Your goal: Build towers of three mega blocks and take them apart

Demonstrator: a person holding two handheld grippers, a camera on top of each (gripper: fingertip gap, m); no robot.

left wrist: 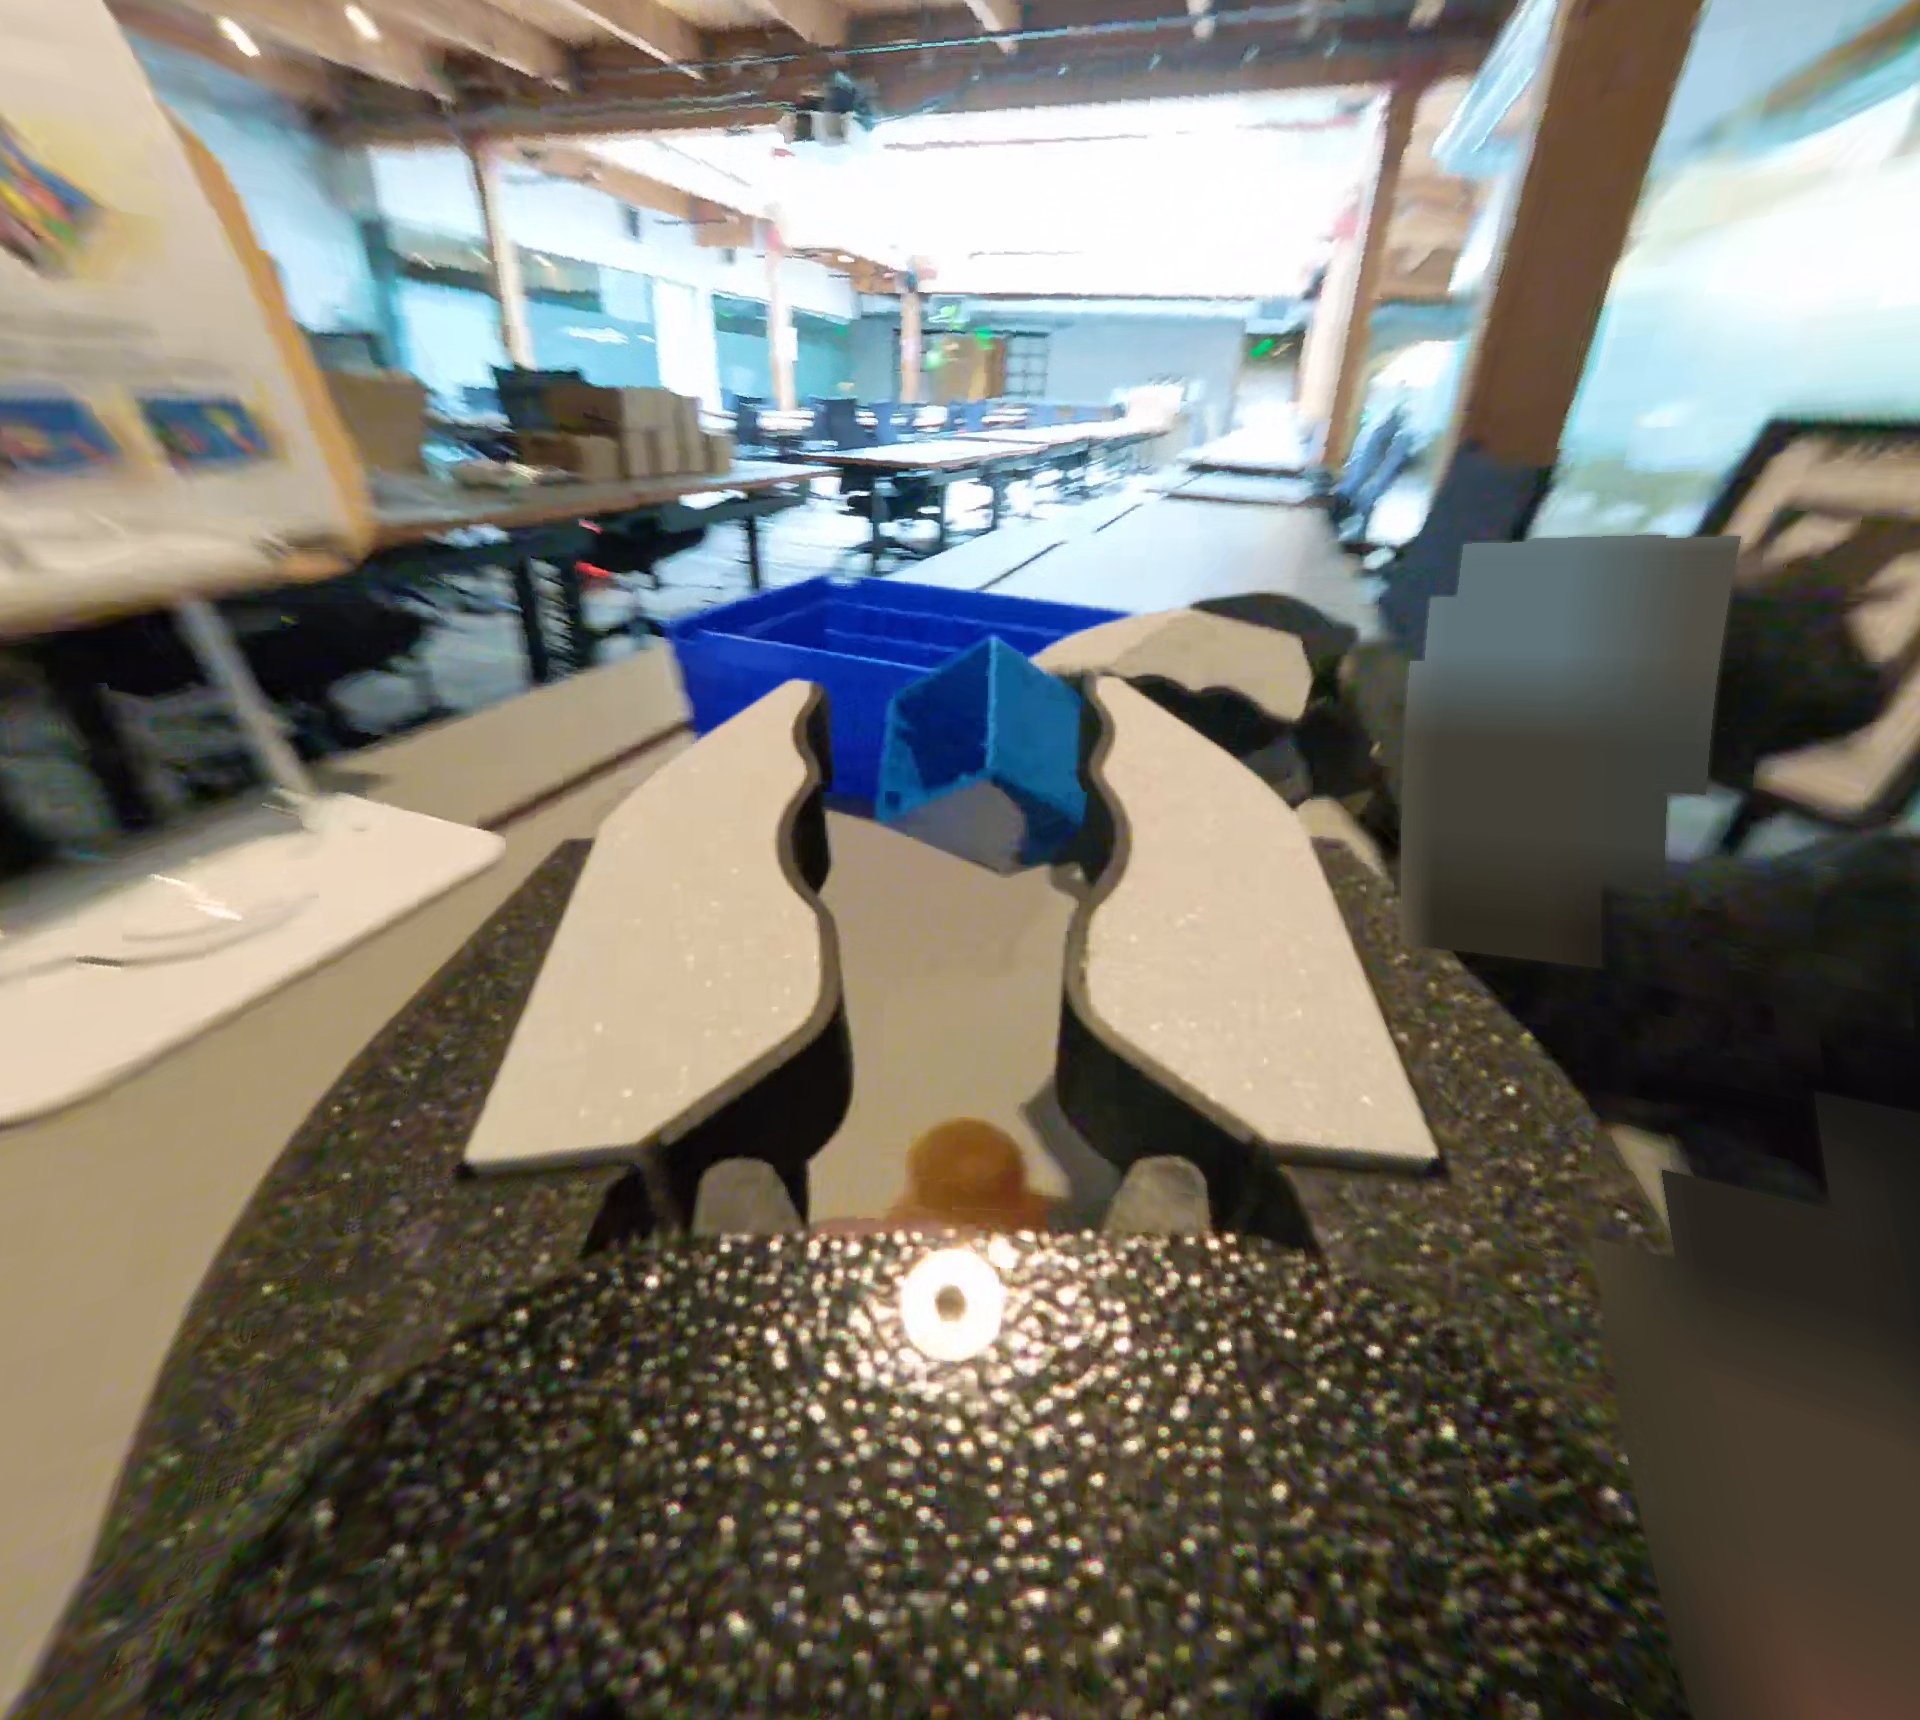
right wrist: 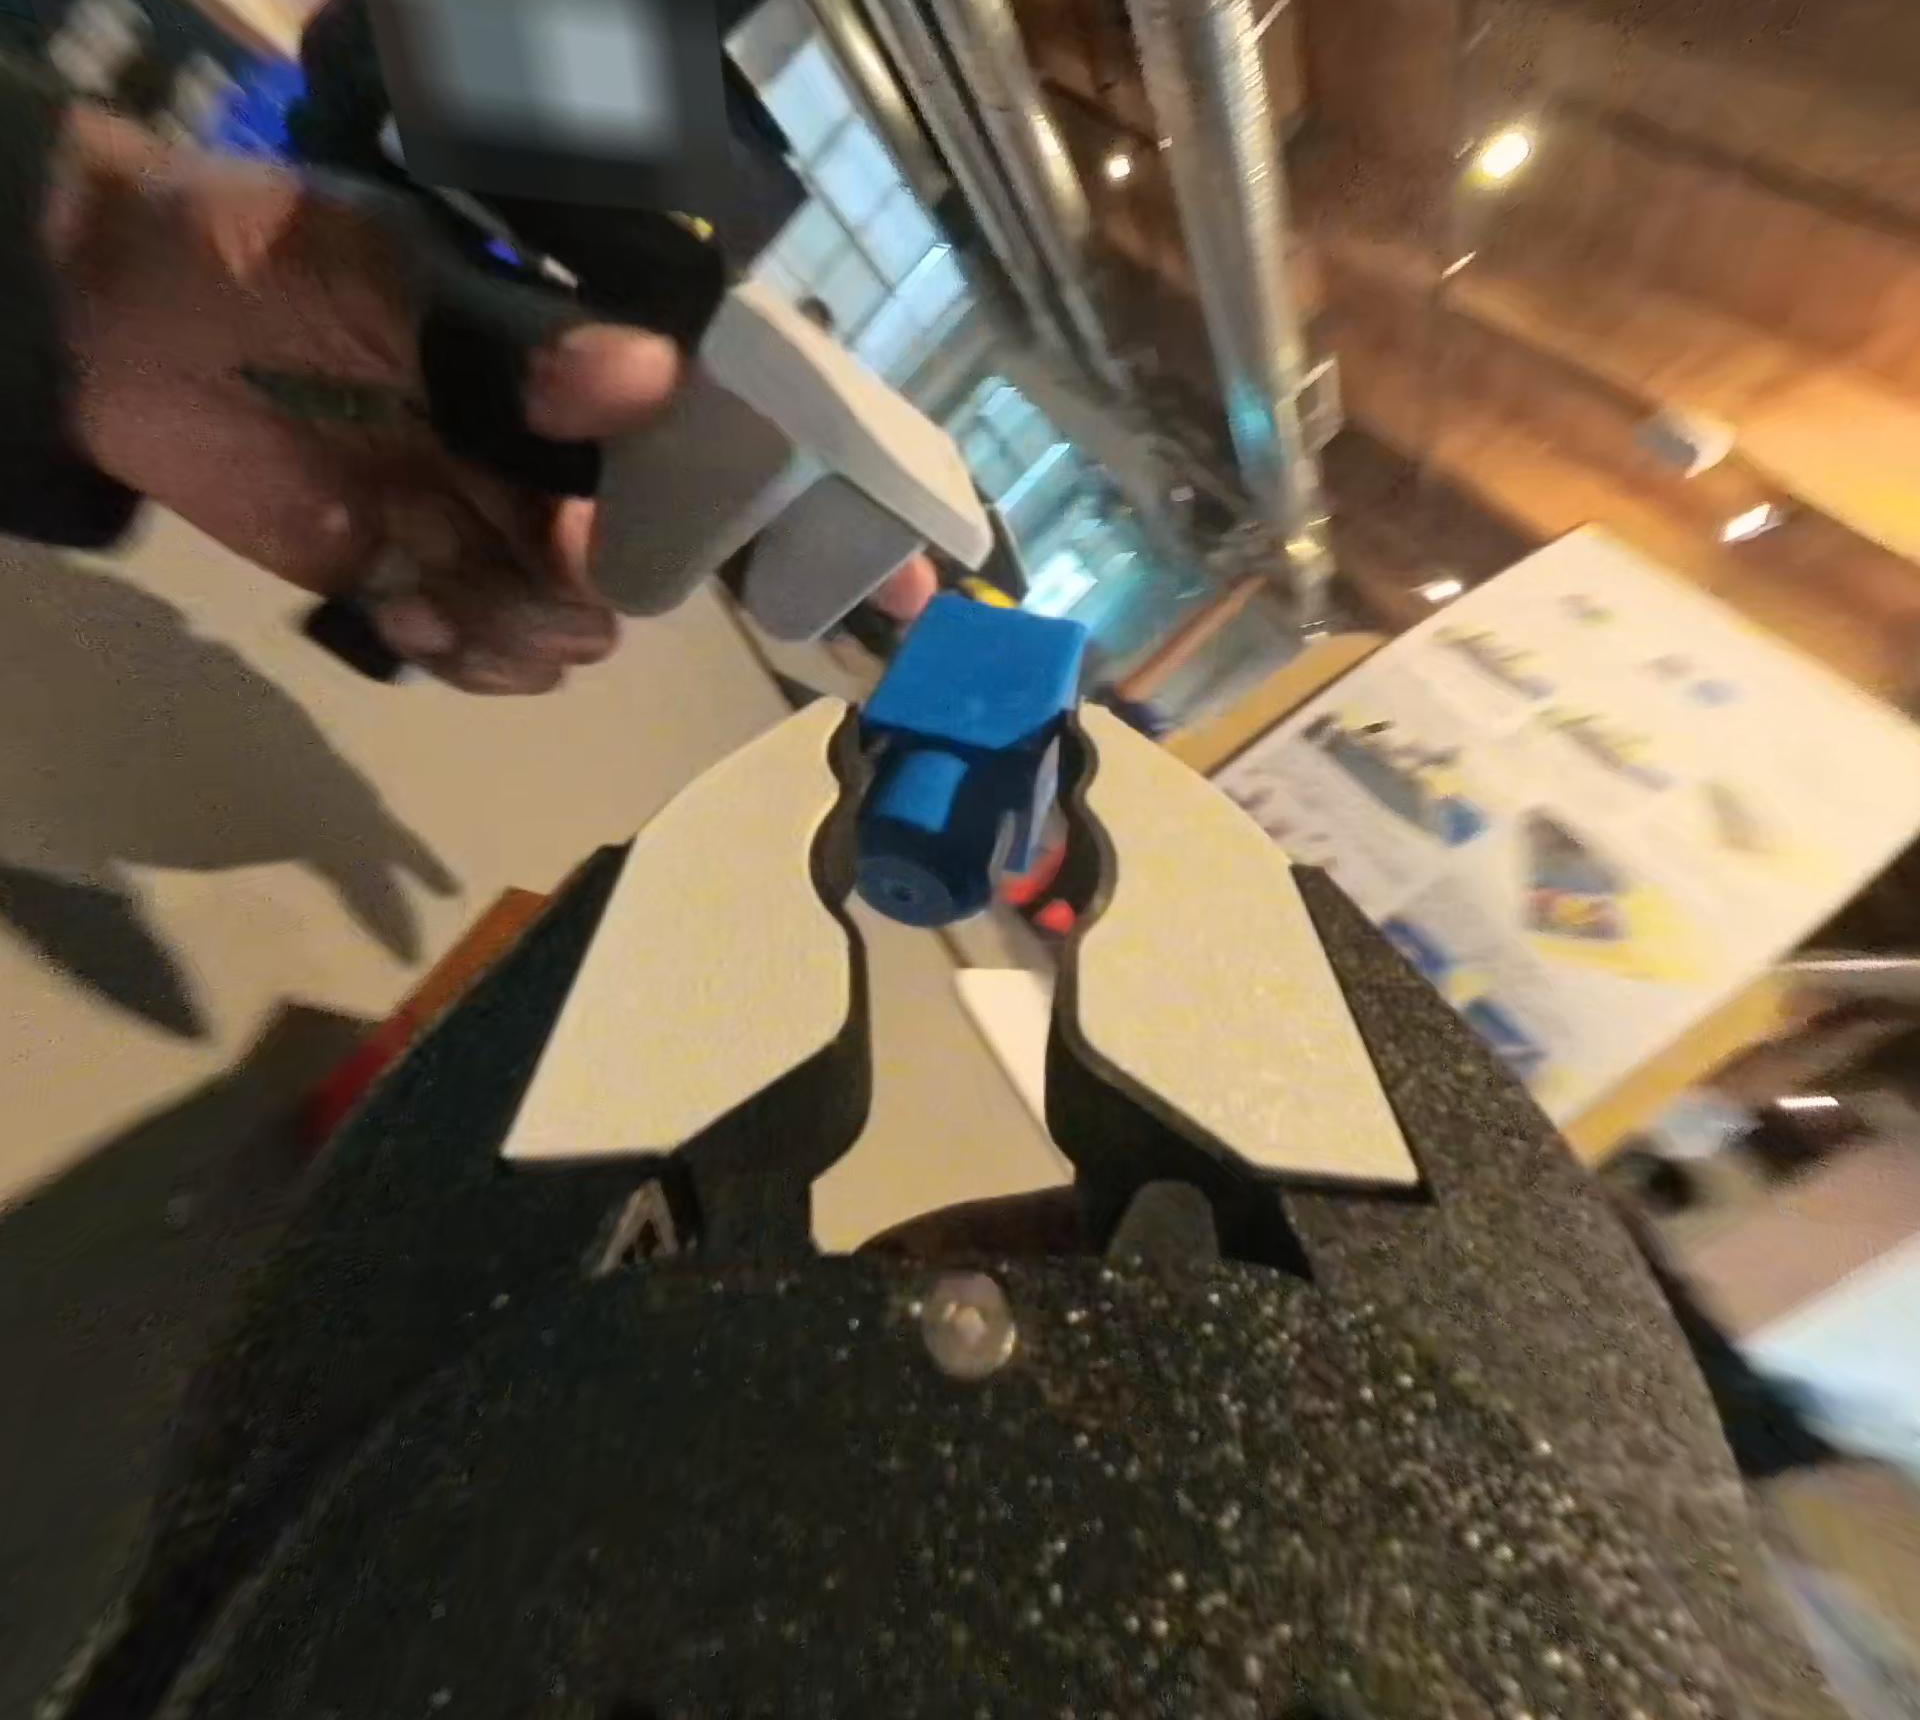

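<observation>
The right gripper (right wrist: 961,761) clamps a blue block (right wrist: 961,735) between its two pale fingertips, the jaws narrow around it. In the right wrist view the block sits at twelve o'clock from the gripper body, tilted, its round stud pointing back toward the camera and its flat square face turned up and away. At ten o'clock from it a hand (right wrist: 312,413) grips the handle of the left gripper, whose grey fingers (right wrist: 873,465) reach down until they are just beside the block's far edge; whether they touch it I cannot tell.

In the left wrist view the left gripper (left wrist: 956,766) stands open, jaws moderately wide, holding nothing. The blue block (left wrist: 977,751) shows its hollow underside between the tips, toward the one o'clock side, close against the right finger and clear of the left one. A blue bin (left wrist: 790,662) sits on the grey table (left wrist: 499,756) at eleven o'clock behind it.
</observation>
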